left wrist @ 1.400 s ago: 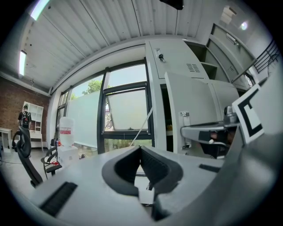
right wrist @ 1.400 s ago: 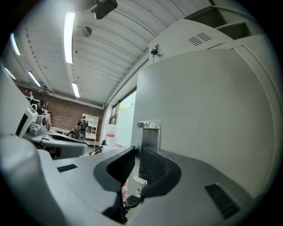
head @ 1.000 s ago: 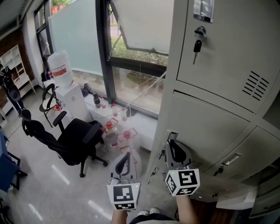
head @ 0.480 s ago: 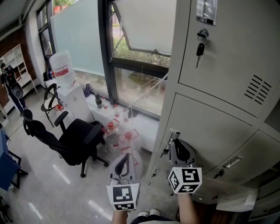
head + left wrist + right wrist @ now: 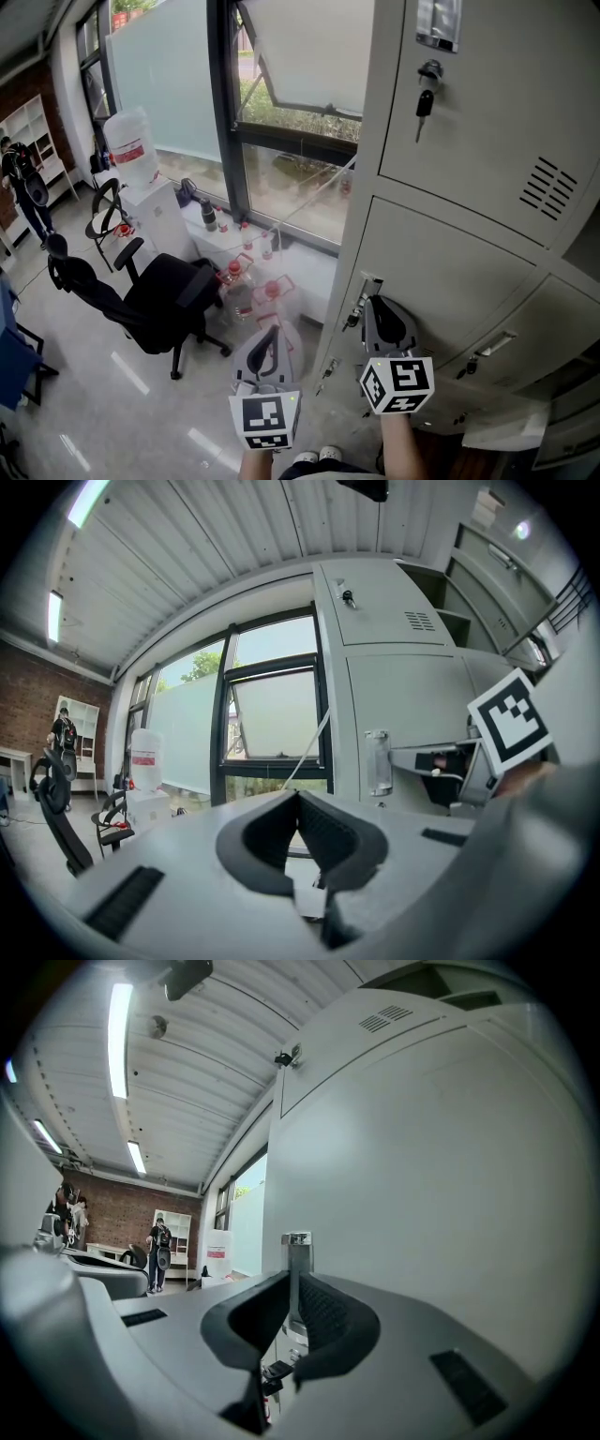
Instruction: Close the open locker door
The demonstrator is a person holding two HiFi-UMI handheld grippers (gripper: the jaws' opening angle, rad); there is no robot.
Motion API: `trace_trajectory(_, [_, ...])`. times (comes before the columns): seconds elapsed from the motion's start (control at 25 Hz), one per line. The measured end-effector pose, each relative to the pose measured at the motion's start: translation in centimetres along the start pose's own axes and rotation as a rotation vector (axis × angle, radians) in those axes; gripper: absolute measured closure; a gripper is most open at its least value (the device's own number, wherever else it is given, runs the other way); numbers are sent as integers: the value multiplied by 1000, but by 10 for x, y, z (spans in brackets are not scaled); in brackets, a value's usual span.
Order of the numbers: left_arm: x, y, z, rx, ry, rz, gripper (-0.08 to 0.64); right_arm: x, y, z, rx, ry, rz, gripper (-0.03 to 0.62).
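Grey metal lockers fill the right side of the head view. The middle locker door (image 5: 450, 272) has a thin upright metal handle (image 5: 360, 302) at its left edge. My right gripper (image 5: 368, 304) is up against that handle. In the right gripper view the handle (image 5: 296, 1249) stands in the narrow slit between the jaws of the right gripper (image 5: 292, 1281), which are closing on it. My left gripper (image 5: 270, 334) hangs to the left over the floor, away from the lockers. The left gripper (image 5: 298, 795) has its jaws together with nothing in them, and the handle (image 5: 378, 761) shows off to its right.
The locker above has a key (image 5: 424, 99) hanging in its lock. A black office chair (image 5: 159, 300) stands on the floor at left, with a water dispenser (image 5: 131, 155) behind it. Several bottles (image 5: 248, 279) sit by the window. A lower locker handle (image 5: 489, 349) is at right.
My right gripper has edged slightly right, closer against the locker door. The left gripper has stayed where it was.
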State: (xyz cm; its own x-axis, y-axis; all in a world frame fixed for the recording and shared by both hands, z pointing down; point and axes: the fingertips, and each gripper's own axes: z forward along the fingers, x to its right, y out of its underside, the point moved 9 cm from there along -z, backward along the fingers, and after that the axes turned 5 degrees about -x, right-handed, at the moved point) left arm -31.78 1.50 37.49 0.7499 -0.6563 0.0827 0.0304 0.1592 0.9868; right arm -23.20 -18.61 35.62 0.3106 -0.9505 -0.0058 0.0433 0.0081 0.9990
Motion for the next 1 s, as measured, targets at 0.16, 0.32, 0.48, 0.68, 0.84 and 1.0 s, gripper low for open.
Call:
trace_trajectory(0.16, [5, -3, -2, 5, 17, 9, 557, -4, -7, -15, 36, -7, -15, 551])
trace_trajectory(0.32, [14, -9, -6, 22, 54, 20, 557, -5, -18, -40, 93, 15, -79, 549])
trace_trajectory(0.48, [28, -19, -9, 54, 115, 37, 557, 4, -31, -71, 134, 62, -108, 481])
trace_trajectory(0.68, [55, -29, -8, 87, 231, 42, 557, 22, -38, -121, 163, 206, -132, 428])
trace_trajectory(0.84, [78, -37, -11, 113, 323, 63, 557, 36, -42, -170, 182, 344, -148, 416])
trace_trajectory(1.0, [104, -47, -14, 134, 405, 76, 557, 53, -51, -223, 214, 486, -163, 408])
